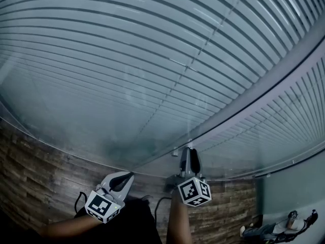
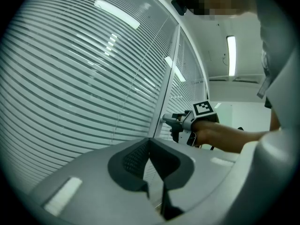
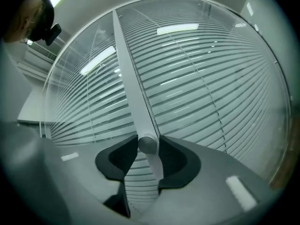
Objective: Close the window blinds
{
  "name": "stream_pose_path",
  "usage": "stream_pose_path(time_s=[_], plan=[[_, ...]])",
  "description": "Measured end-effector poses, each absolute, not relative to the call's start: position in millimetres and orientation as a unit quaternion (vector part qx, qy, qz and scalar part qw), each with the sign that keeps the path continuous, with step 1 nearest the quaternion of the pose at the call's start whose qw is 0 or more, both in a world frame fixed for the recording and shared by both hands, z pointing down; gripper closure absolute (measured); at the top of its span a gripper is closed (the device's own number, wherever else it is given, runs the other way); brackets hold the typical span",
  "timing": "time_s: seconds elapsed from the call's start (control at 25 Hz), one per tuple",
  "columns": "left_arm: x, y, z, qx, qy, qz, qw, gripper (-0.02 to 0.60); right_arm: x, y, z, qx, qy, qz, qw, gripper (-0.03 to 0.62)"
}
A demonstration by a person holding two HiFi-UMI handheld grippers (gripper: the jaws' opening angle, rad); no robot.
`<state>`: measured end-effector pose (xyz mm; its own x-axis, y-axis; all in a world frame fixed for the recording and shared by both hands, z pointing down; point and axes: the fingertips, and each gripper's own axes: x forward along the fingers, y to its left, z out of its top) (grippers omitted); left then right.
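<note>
At the window, head view first: the blinds fill the frame behind glass, split by a pale mullion. The right gripper is raised with its nose against the mullion's foot, and I'd judge that's where the slat control sits. The left gripper hangs lower and apart from the glass, apparently just parked out of the way.

Left gripper view: its jaws are pinched together at the tips with nothing between them. Beyond them, the right gripper reaches in to the mullion.

Right gripper view: a round grey knob sits squarely between the jaws, both pads seemingly touching its sides. It looks clasped, held end-on, likely so a wrist roll can turn it. Dark gaps show between slats, so closing looks unfinished.

No container anywhere, unless you count the glazing, which has the slats behind it.
</note>
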<state>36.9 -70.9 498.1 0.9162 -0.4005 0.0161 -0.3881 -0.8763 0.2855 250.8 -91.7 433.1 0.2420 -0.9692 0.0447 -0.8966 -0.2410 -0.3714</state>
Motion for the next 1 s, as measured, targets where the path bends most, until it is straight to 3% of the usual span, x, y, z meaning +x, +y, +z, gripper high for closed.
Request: stream_pose_path(time_s=[0.48,1.0], plan=[[34,-75,500,0.965,-0.215,-0.020,0.147,0.581,250,-97,444,-0.760,0.599,-0.182,0.176,0.464],[31,-76,498,0.964,-0.222,-0.012,0.144,0.581,248,-98,441,-0.792,0.607,-0.043,-0.041,0.467]])
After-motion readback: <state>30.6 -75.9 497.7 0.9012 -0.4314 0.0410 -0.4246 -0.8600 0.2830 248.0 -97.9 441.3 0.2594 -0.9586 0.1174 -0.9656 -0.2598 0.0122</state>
